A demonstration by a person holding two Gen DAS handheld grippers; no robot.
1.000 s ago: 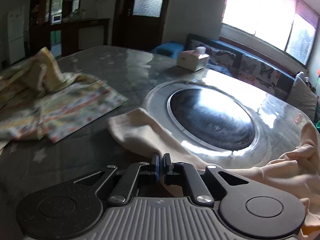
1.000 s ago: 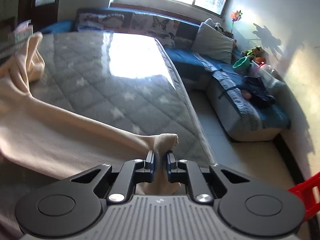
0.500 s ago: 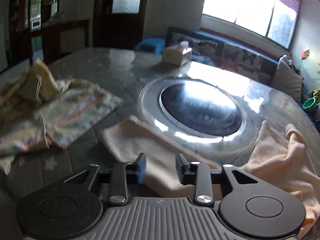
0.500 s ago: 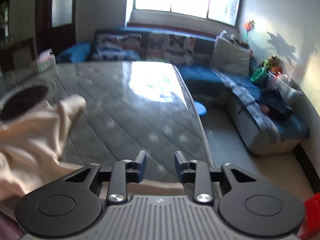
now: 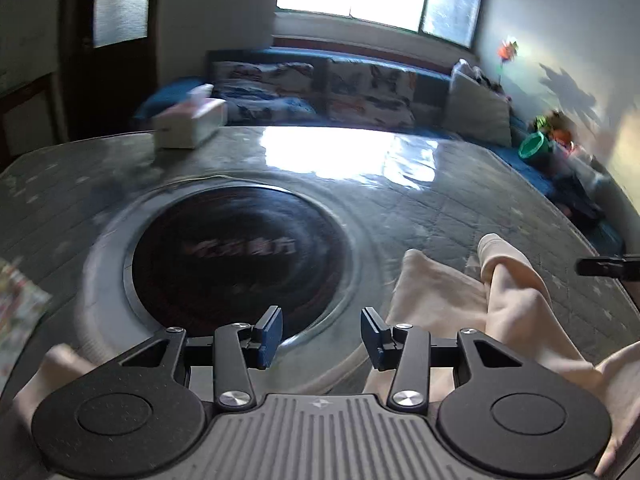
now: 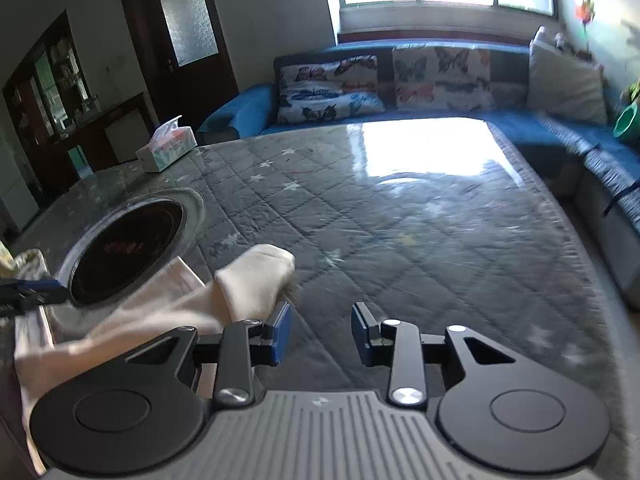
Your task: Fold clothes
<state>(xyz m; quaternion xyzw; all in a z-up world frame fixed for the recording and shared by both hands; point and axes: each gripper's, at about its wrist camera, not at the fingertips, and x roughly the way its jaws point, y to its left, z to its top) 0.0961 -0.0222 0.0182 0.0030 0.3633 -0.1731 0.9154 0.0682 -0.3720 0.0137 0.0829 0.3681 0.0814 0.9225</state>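
A cream garment [image 5: 508, 312] lies crumpled on the grey quilted table [image 5: 440, 208], to the right of my left gripper [image 5: 322, 334], with part of it under the gripper body. The left gripper is open and empty above the rim of the round dark cooktop [image 5: 236, 256]. In the right wrist view the same garment [image 6: 240, 280] lies to the left of my right gripper [image 6: 322, 336], which is open and empty over the bare table [image 6: 420, 220]. The tip of the right gripper shows at the right edge of the left wrist view [image 5: 608, 268].
A tissue box [image 6: 166, 148] stands at the table's far left side. A patterned cloth [image 5: 16, 308] shows at the left edge. A blue sofa with butterfly cushions [image 6: 440, 76] runs behind and right of the table. The table's right edge [image 6: 580, 240] drops to the floor.
Both grippers have let go of the cream garment and opened wide. The garment has dropped onto the table. Both views have swung towards the sofa.
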